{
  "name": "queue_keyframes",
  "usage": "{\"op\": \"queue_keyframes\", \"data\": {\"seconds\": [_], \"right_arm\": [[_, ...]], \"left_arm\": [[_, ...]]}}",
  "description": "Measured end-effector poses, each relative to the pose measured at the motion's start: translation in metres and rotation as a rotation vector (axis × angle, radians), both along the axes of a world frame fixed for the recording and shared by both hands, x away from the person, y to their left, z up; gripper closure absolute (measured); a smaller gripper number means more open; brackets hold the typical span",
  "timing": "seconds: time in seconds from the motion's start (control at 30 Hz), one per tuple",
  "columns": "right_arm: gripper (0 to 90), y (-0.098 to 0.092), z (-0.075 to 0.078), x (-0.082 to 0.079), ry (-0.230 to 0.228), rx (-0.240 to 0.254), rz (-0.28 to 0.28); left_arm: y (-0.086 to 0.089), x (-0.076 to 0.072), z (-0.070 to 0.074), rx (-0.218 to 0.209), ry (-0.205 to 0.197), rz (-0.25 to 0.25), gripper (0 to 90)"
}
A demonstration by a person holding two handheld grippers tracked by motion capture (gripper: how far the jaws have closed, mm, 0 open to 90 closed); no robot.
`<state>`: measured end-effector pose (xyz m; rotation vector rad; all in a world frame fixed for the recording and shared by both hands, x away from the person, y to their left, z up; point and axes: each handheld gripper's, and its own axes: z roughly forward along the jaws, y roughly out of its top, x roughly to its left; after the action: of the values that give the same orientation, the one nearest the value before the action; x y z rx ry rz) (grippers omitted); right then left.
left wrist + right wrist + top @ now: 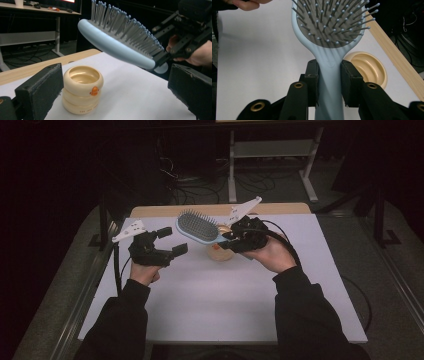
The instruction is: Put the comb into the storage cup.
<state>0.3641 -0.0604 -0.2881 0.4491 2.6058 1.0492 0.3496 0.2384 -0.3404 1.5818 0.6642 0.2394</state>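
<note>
My black right gripper (329, 85) clamps a pale blue hairbrush (329, 62) with grey bristle pad; cream cup (82, 88) bears an orange mark.

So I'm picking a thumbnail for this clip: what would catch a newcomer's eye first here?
The pale blue hairbrush, held bristles-up in the air above the white table, with the right gripper clamped on its handle. Just below it stands a cream ring-shaped cup with a small orange mark on its side. To the left, the left gripper hovers with its jaws open, holding nothing.
</note>
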Motion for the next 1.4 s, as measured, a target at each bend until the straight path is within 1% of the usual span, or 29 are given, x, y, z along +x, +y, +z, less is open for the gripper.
{"op": "queue_keyframes", "data": {"seconds": [0.03, 0.1, 0.17, 0.23, 0.37, 0.57, 0.7, 0.77, 0.83, 0.9, 0.93, 1.03, 1.1, 1.23, 1.33, 1.37, 1.4], "right_arm": [[68.6, 0.001, 0.0, 0.0, 0.0, 0.001, -0.001], [68.6, 0.002, -0.002, 0.0, -0.004, 0.005, -0.004], [68.6, 0.002, -0.003, 0.0, -0.003, 0.008, -0.006], [68.6, 0.003, -0.004, 0.0, -0.01, 0.015, -0.006], [68.6, 0.005, -0.006, 0.0, -0.02, 0.019, -0.005], [68.6, 0.008, -0.006, 0.0, -0.03, 0.033, -0.003], [68.6, 0.011, -0.006, 0.0, -0.032, 0.047, 0.001], [68.6, 0.014, -0.006, 0.0, -0.04, 0.046, 0.001], [68.6, 0.016, -0.007, 0.0, -0.041, 0.049, 0.005], [68.6, 0.019, -0.008, 0.0, -0.043, 0.044, 0.003], [68.5, 0.02, -0.009, 0.0, -0.044, 0.045, 0.004], [68.5, 0.022, -0.009, 0.0, -0.044, 0.05, 0.002], [68.5, 0.022, -0.009, 0.001, -0.044, 0.053, 0.0], [68.4, 0.024, -0.011, 0.002, -0.049, 0.049, -0.007], [68.3, 0.026, -0.012, 0.002, -0.053, 0.056, -0.018], [68.2, 0.027, -0.012, 0.003, -0.053, 0.054, -0.019], [68.1, 0.027, -0.013, 0.003, -0.053, 0.052, -0.024]], "left_arm": [[-0.001, 0.001, 0.0, -0.004, 0.002, -0.001, 0.0], [-0.002, 0.004, 0.002, -0.054, 0.027, 0.001, 0.2], [-0.003, 0.006, 0.004, -0.076, 0.037, 0.015, 0.4], [-0.007, 0.009, 0.006, -0.084, 0.047, 0.029, 1.3], [-0.012, 0.016, 0.008, -0.128, 0.088, 0.022, 1.7], [-0.02, 0.019, 0.011, -0.126, 0.093, 0.018, 1.8], [-0.022, 0.02, 0.013, -0.148, 0.106, 0.017, 4.1], [-0.022, 0.021, 0.014, -0.149, 0.11, 0.021, 5.3], [-0.023, 0.021, 0.015, -0.147, 0.112, 0.024, 7.9], [-0.024, 0.021, 0.015, -0.141, 0.116, 0.04, 14.7], [-0.024, 0.021, 0.015, -0.139, 0.12, 0.043, 15.0], [-0.022, 0.022, 0.015, -0.158, 0.142, 0.058, 20.7], [-0.021, 0.022, 0.016, -0.161, 0.155, 0.066, 22.7], [-0.022, 0.022, 0.019, -0.17, 0.15, 0.078, 28.7], [-0.023, 0.023, 0.02, -0.193, 0.15, 0.063, 37.2], [-0.024, 0.024, 0.022, -0.2, 0.156, 0.041, 40.8], [-0.025, 0.024, 0.023, -0.2, 0.159, 0.032, 44.0]]}}
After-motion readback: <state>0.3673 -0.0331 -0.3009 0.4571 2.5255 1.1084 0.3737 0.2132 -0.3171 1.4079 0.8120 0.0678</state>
